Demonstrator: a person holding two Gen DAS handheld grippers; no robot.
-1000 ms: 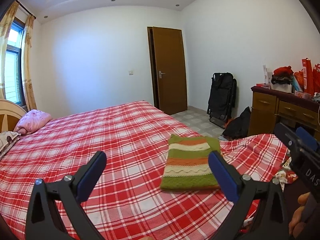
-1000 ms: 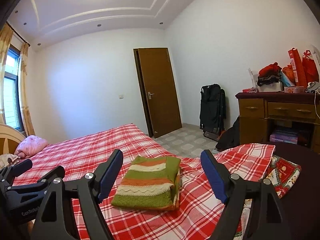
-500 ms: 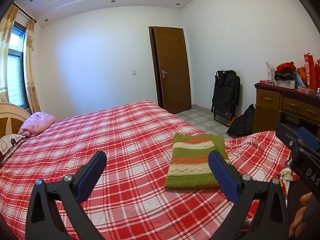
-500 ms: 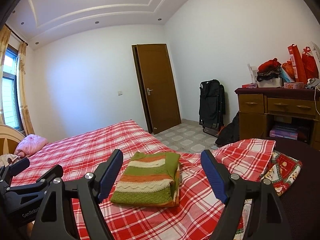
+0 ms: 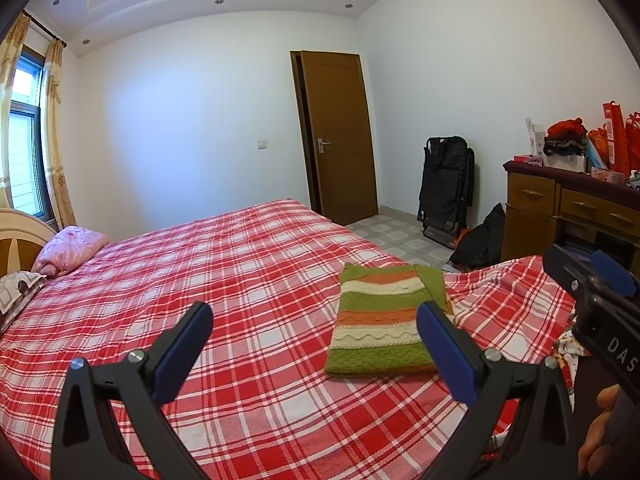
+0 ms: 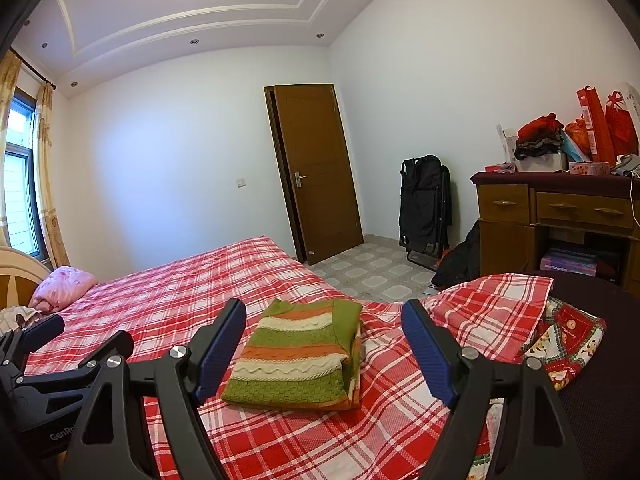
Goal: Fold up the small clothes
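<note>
A green, orange and cream striped knit garment lies folded into a neat rectangle on the red plaid bed; it also shows in the right wrist view. My left gripper is open and empty, held above the bed, the garment just ahead to its right. My right gripper is open and empty, held above the bed with the garment between and beyond its fingers. Neither touches the cloth. The right gripper shows at the right edge of the left wrist view.
A pink pillow lies by the headboard at far left. A wooden dresser piled with clothes and bags stands at right. A folded black chair and a brown door are beyond the bed. A patterned cloth lies at right.
Both grippers have pulled back and risen slightly from the folded garment. Both stay open. The garment has not moved.
</note>
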